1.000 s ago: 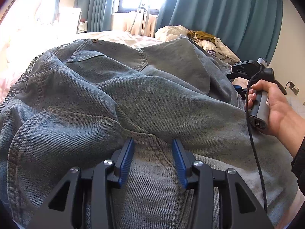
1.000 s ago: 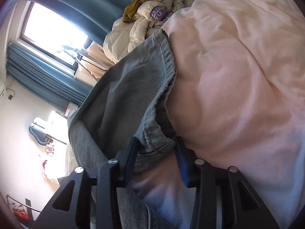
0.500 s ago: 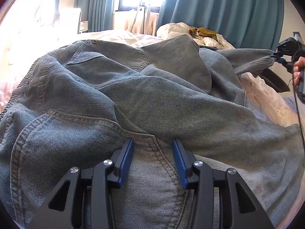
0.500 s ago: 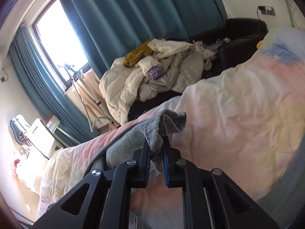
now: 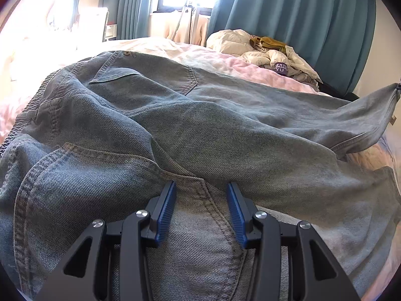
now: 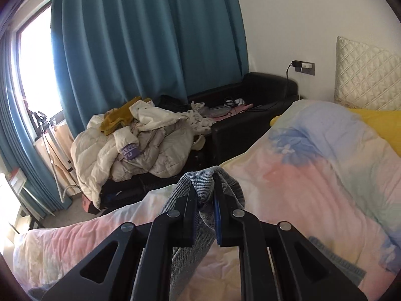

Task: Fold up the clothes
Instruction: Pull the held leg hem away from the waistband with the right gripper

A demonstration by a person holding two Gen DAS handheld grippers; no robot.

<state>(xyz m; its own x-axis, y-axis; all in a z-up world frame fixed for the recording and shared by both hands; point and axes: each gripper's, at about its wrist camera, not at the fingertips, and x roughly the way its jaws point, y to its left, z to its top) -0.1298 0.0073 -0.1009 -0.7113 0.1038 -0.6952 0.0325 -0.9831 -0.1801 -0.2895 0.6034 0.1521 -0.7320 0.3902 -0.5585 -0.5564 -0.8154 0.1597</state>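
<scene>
While the right gripper point(image 6: 204, 195) pinches a jeans point(image 5: 200, 130) hem aloft and the left gripper point(image 5: 201, 210) rests half-open on denim — gripping nothing — folding has barely started

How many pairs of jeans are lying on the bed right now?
1. The jeans sprawl across the bed; the right gripper pinches one leg end, and the left gripper rests on them with jaws apart. Other clothes could hide beneath.

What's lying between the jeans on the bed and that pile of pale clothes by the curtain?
In the left wrist view, only the pink bed cover lies between the denim jeans and the clothes pile; nothing else rests on that stretch.
</scene>
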